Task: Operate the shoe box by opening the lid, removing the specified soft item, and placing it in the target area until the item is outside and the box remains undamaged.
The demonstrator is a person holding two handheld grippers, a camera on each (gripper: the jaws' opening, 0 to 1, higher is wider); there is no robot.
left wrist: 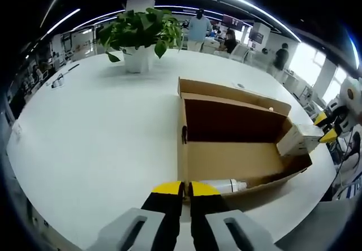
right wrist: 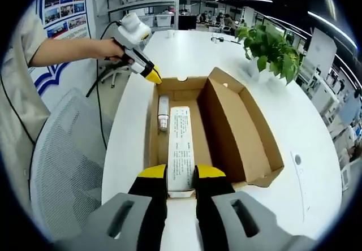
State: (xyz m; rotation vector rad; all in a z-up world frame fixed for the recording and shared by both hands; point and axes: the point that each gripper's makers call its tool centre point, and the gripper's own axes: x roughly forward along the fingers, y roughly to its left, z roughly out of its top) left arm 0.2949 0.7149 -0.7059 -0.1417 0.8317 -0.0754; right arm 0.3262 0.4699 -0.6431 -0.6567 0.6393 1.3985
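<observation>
Already the lid is open on the cardboard shoe box [left wrist: 237, 160], and it stands up along the far side of the box in the left gripper view. The box sits on the white tabletop [left wrist: 102, 126], with a potted plant [left wrist: 141, 36] well apart from it.

In the right gripper view, the right tool [right wrist: 181, 174] has its two yellow-tipped jaws closed on the near end of a long white carton with printed text [right wrist: 181, 149]. The carton is still partly over the box, with its far end reaching inside. The task talks about a soft item, but this looks like a stiff little carton, so I cannot tell if it is the right thing.

A small white bottle [right wrist: 163, 113] lies on the box floor, just beside the carton. The other tool, held in a person's hand [right wrist: 110, 48], hovers at the far corner of the box.

In the left gripper view, the left tool [left wrist: 185, 190] has its jaws almost together with nothing between them. It sits near the box wall, close to the bottle.

So the opening step looks done. Lifting the carton fully out and putting it down on the tabletop is still left. The box looks unhurt.
</observation>
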